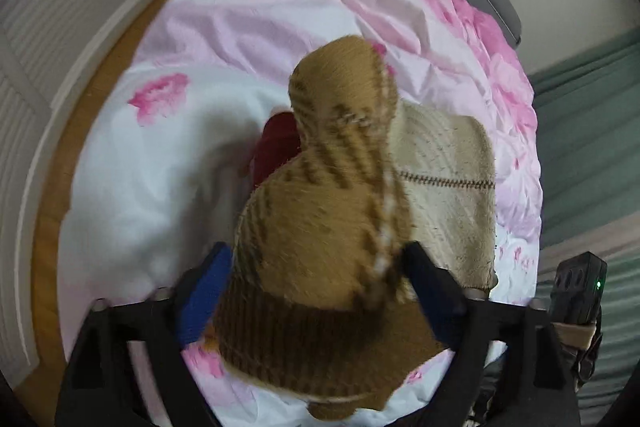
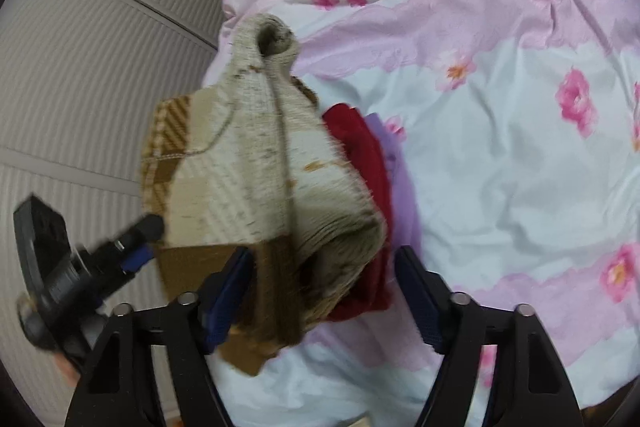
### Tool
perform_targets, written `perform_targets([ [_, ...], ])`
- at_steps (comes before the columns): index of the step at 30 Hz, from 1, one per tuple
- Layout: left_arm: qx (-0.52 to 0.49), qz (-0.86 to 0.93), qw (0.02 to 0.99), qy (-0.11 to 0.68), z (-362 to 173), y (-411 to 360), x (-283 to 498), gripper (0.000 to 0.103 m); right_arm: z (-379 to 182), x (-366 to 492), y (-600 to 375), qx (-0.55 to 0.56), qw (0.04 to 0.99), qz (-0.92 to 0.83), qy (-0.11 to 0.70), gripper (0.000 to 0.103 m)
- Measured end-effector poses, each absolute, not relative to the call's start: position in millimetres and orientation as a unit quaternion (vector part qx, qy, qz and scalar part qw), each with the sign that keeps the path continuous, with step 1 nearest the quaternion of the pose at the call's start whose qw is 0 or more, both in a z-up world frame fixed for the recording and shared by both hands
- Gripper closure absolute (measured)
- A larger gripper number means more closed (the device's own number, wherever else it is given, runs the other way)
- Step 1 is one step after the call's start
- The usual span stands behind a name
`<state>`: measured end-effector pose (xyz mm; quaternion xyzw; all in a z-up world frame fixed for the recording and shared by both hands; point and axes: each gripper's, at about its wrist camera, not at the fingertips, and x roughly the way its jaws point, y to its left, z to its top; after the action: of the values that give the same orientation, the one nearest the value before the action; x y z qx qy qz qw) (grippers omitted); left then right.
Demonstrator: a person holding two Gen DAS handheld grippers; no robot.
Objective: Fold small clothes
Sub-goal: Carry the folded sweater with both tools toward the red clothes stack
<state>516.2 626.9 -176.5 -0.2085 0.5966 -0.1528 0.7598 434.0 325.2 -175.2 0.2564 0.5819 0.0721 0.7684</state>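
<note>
Sweater (image 1: 340, 211), tan and cream knit, lies bunched on the bed (image 1: 160, 155) between the spread, unclamped jaws of both left gripper (image 1: 316, 291) and right gripper (image 2: 324, 291), its long axis running away from them.

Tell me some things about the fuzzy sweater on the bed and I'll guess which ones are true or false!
1. The sweater is brown and cream. True.
2. The bed cover is plain blue. False: it is white and pink with pink flowers.
3. Something red lies beside the sweater. True.
4. The left tongs are squeezed tightly shut. False: they stand wide apart, with the sweater's brown ribbed edge between them.
5. The sweater is folded into a neat flat square. False: it is bunched up, with a sleeve opening sticking out.
</note>
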Motion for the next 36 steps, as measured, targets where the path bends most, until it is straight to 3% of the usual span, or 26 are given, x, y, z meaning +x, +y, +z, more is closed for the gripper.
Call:
perform_targets([
  [2, -0.222, -0.171, 0.743, 0.608, -187.0, 622.7, 520.0, 0.008, -184.3, 436.9, 322.2, 0.268, 0.76, 0.077, 0.586, 0.045],
  [6, -0.17, -0.191, 0.743, 0.619, -191.4, 597.1, 514.9, 0.009, -191.4, 443.3, 317.6, 0.288, 0.752, 0.081, 0.588, 0.046],
  [11, -0.171, -0.206, 0.74, 0.618, -162.2, 594.1, 506.5, 0.041, -185.2, 444.6, 325.2, 0.27, 0.759, 0.089, 0.585, 0.058],
  [14, -0.198, -0.22, 0.743, 0.6, -131.1, 599.3, 501.5, 0.047, -172.0, 442.2, 325.5, 0.288, 0.761, 0.105, 0.572, 0.065],
  [21, -0.274, -0.268, 0.744, 0.548, -61.6, 593.2, 494.5, 0.048, -113.8, 428.6, 321.7, 0.312, 0.784, 0.146, 0.516, 0.067],
  [25, -0.325, -0.283, 0.725, 0.538, -56.0, 584.0, 493.8, 0.048, -76.4, 423.6, 296.2, 0.326, 0.796, 0.143, 0.489, 0.067],
  [30, -0.334, -0.262, 0.713, 0.559, -109.0, 584.6, 497.6, 0.048, -68.3, 424.1, 277.5, 0.312, 0.811, 0.14, 0.474, 0.067],
  [36, -0.286, -0.211, 0.717, 0.599, -173.1, 606.9, 491.2, 0.046, -148.3, 429.9, 295.2, 0.311, 0.769, 0.136, 0.541, 0.067],
])
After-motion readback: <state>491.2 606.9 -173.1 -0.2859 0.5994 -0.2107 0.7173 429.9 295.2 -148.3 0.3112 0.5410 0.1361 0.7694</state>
